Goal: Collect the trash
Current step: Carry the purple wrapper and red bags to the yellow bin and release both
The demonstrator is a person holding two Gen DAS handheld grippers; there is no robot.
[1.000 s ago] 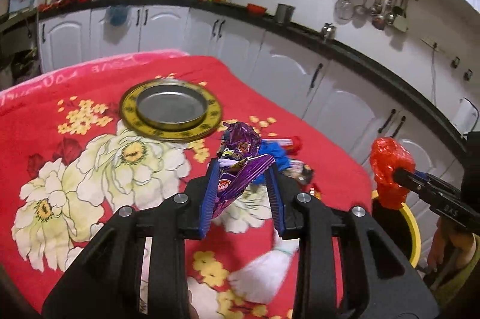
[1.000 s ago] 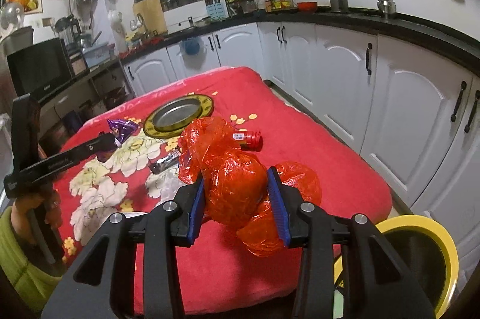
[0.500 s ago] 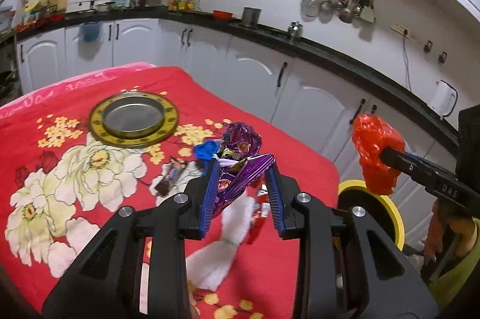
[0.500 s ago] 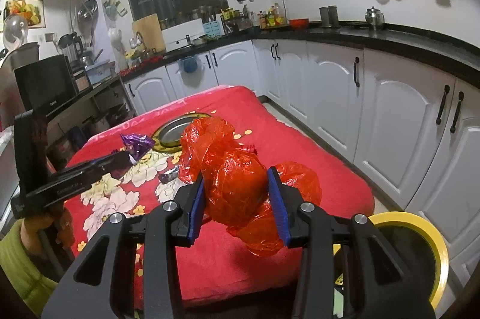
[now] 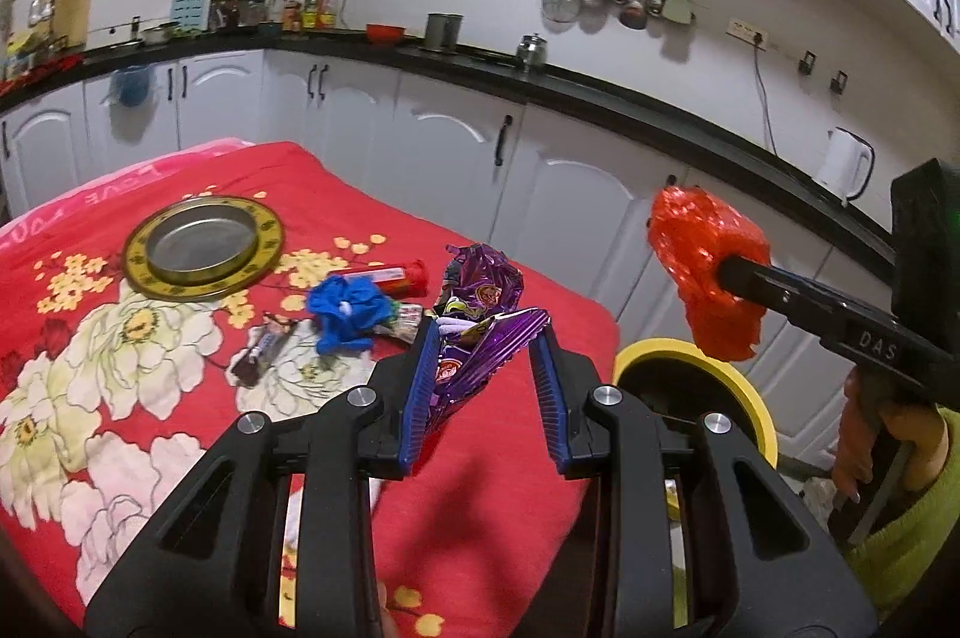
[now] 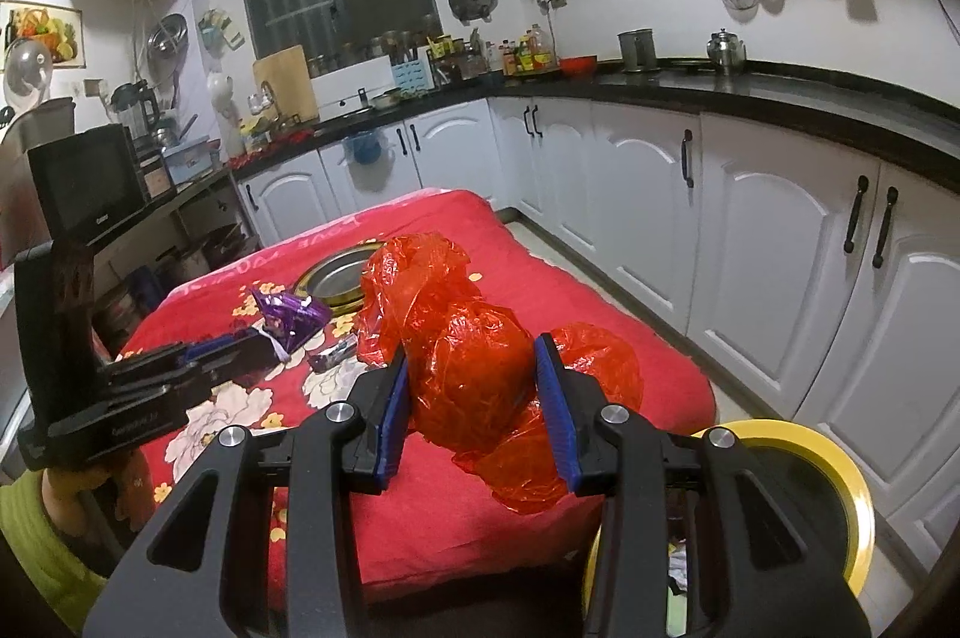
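Red floral tablecloth (image 5: 492, 488) has four loose bits on it: blue crumpled wrapper (image 5: 348, 308), red tube (image 5: 390, 276), dark candy bar (image 5: 261, 353), small sachet (image 5: 408, 317). One yellow-rimmed bin (image 5: 753, 398) sits just past the table edge. I'd say we're mid-carry to it. Right gripper (image 6: 474, 392) is clamped on one red plastic bag (image 6: 474, 374), left gripper (image 5: 486, 374) pinches one purple foil wrapper (image 5: 480, 302). Next up: get both over the bin, then release.
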